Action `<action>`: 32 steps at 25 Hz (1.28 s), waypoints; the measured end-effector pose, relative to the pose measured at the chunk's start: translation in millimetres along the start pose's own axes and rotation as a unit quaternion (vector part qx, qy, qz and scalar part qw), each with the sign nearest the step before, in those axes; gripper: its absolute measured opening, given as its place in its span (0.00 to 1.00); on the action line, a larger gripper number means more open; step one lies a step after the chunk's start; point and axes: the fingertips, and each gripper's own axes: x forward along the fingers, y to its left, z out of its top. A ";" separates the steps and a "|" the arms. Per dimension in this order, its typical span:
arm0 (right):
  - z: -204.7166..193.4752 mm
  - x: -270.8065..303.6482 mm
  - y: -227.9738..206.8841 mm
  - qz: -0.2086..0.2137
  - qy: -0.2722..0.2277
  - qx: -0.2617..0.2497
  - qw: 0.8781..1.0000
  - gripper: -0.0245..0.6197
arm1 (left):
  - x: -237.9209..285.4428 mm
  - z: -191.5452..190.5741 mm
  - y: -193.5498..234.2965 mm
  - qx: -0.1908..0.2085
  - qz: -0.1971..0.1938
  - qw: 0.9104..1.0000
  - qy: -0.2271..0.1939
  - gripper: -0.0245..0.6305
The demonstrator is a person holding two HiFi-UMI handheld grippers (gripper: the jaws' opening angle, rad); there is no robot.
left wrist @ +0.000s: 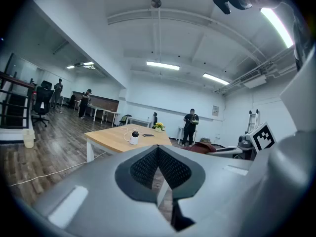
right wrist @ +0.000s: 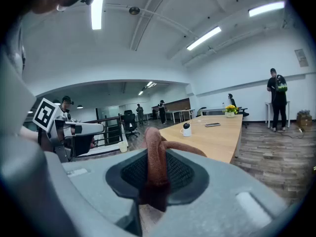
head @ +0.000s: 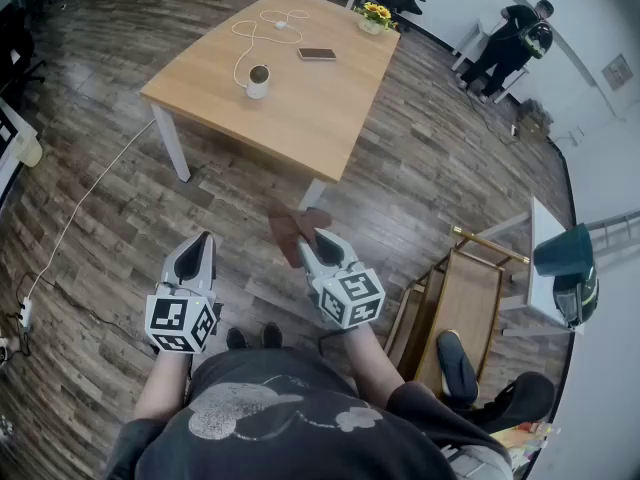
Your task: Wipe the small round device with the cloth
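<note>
Approach is looking like the step in hand, since the person is standing well apart from the wooden table. The right gripper is clamping a brown cloth between near-shut jaws, with a loose fold sticking out toward 12 o'clock. The left gripper is carrying nothing, its jaws pressed together.

The small round device is sitting near the table's 8 o'clock corner, at about 11 o'clock from the grippers in the head view, with a white cable running off it toward 12 o'clock.

The device is standing upright, so its long axis is running vertically: white body below, dark rounded head on top. Which way its front is facing I cannot tell.

To do this well, I judge the person should be closing in squarely, bringing the free fold down onto the dark head, and readying the empty gripper to steady the light body against tipping or dragging on its cable.
</note>
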 end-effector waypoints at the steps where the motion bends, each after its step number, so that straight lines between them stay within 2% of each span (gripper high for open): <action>1: -1.0 -1.2 1.7 0.001 0.001 -0.001 1.000 0.16 | -1.4 -1.5 -1.3 0.000 -0.001 1.000 0.002 0.06; 19: -3.7 -2.7 19.0 -0.004 0.007 -0.015 1.000 0.16 | -18.0 -13.1 8.4 -0.008 -0.009 1.000 0.019 0.07; 27: 1.5 12.1 33.0 -0.005 -0.008 -0.004 1.000 0.16 | -31.0 -16.8 40.7 -0.025 0.006 0.999 0.021 0.07; 32: -4.7 23.5 44.0 -0.011 -0.002 0.005 1.000 0.16 | -35.4 -18.0 57.6 -0.020 0.006 0.999 0.024 0.07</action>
